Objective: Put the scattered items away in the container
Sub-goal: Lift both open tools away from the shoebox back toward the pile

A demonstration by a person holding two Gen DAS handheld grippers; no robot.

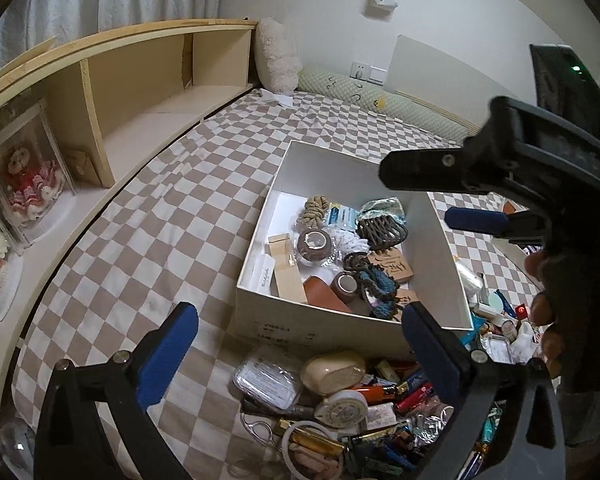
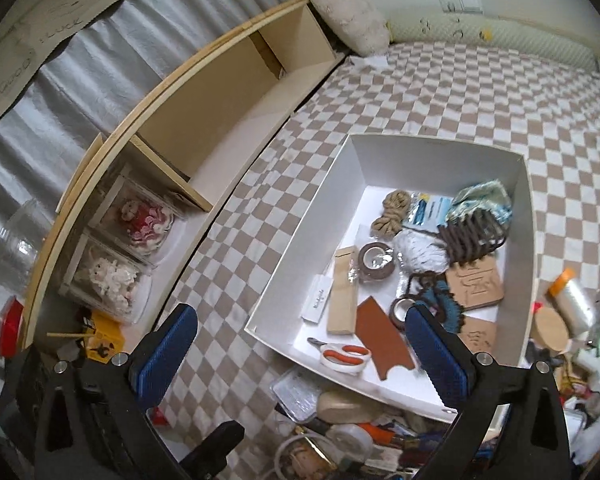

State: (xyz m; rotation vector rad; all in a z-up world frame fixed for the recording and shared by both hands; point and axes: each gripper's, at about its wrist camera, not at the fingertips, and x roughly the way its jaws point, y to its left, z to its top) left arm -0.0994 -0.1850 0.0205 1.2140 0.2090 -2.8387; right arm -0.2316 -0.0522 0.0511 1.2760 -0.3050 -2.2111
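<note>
Above the white box (image 2: 332,184) on the checkered bedspread (image 1: 148,216), the right gripper (image 2: 300,352) and left gripper (image 1: 300,344) both hang with jaws wide and empty, probably between picks; orange-handled scissors (image 2: 346,354) lie inside, while clutter (image 1: 340,412) waits just beside it.

Checkered bedspread (image 1: 148,216), wooden shelf (image 1: 140,80), grey curtain (image 2: 80,60), white wall (image 1: 460,8)
</note>
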